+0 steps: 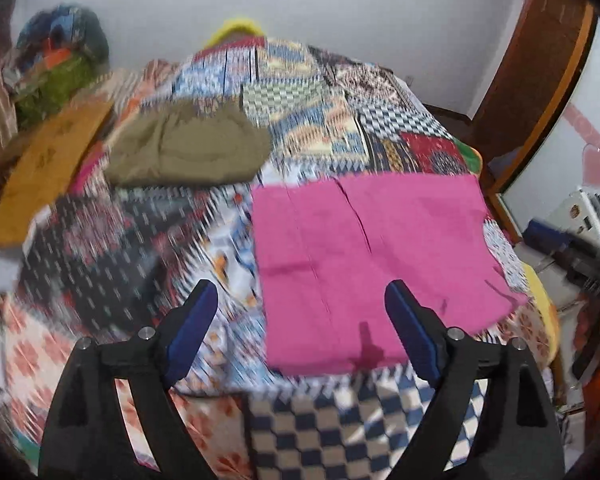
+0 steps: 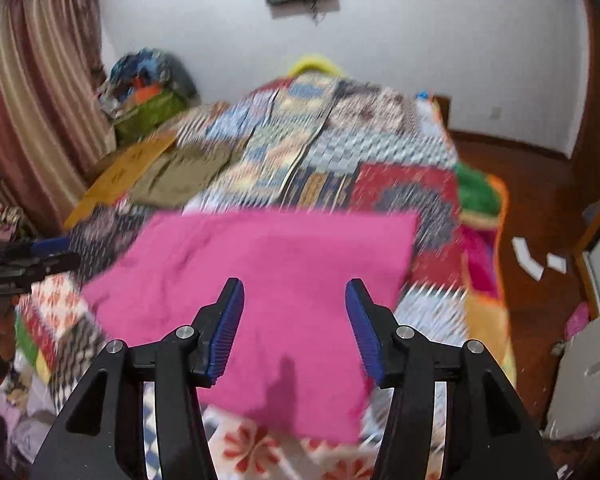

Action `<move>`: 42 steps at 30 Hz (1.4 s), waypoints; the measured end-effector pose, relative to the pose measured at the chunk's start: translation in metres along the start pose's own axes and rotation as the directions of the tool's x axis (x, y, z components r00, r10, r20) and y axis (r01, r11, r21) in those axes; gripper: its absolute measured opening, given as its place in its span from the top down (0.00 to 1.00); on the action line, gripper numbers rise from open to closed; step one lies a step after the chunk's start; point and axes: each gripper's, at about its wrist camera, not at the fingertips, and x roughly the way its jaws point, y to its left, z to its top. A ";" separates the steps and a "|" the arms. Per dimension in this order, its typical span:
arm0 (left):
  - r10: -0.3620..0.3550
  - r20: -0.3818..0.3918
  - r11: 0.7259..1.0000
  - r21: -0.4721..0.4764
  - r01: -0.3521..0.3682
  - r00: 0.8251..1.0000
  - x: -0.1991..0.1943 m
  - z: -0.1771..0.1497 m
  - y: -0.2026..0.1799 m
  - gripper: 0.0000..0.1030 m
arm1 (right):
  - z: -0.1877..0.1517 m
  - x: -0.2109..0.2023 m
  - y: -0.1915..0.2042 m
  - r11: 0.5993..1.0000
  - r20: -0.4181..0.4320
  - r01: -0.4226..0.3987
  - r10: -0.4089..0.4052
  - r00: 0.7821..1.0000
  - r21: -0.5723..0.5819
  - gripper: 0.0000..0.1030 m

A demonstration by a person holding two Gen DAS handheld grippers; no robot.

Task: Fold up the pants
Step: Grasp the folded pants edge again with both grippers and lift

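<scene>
The pink pants (image 1: 364, 264) lie folded flat on the quilt (image 1: 308, 112), apparently untouched. Both the left gripper (image 1: 300, 300) and right gripper (image 2: 294, 300) hang above them, jaws wide and empty.

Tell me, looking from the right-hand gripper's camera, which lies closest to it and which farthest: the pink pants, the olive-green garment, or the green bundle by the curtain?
From the right gripper, in its own view:
1. Pink pants, flat on the quilt right under the open fingers.
2. Olive-green garment, farther up the bed, to the left.
3. Green bundle, beyond the bed's far left corner, beside the curtain.
</scene>
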 end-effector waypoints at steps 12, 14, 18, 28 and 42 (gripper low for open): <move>-0.131 -0.130 0.974 -0.201 0.103 0.983 0.019 -0.055 0.004 0.16 | -0.045 0.037 -0.011 0.999 -0.135 -0.016 0.023 0.991 0.049 0.50; -0.160 -0.144 0.966 -0.227 0.125 0.977 0.024 -0.059 0.003 0.16 | -0.045 0.037 -0.011 0.999 -0.126 -0.009 0.013 0.992 0.034 0.50; -0.191 -0.124 0.956 -0.246 0.157 0.974 0.028 -0.055 0.000 0.12 | -0.051 0.033 -0.005 1.000 -0.114 -0.005 0.008 0.993 0.028 0.50; -0.340 -0.067 0.866 -0.412 0.284 0.938 0.046 -0.033 0.015 0.09 | -0.058 0.031 -0.006 1.000 -0.101 -0.010 0.012 0.995 0.026 0.46; -0.242 -0.082 0.887 -0.422 0.187 0.967 0.064 -0.022 0.027 0.63 | -0.056 0.033 -0.008 0.999 -0.105 -0.020 0.023 0.994 0.031 0.46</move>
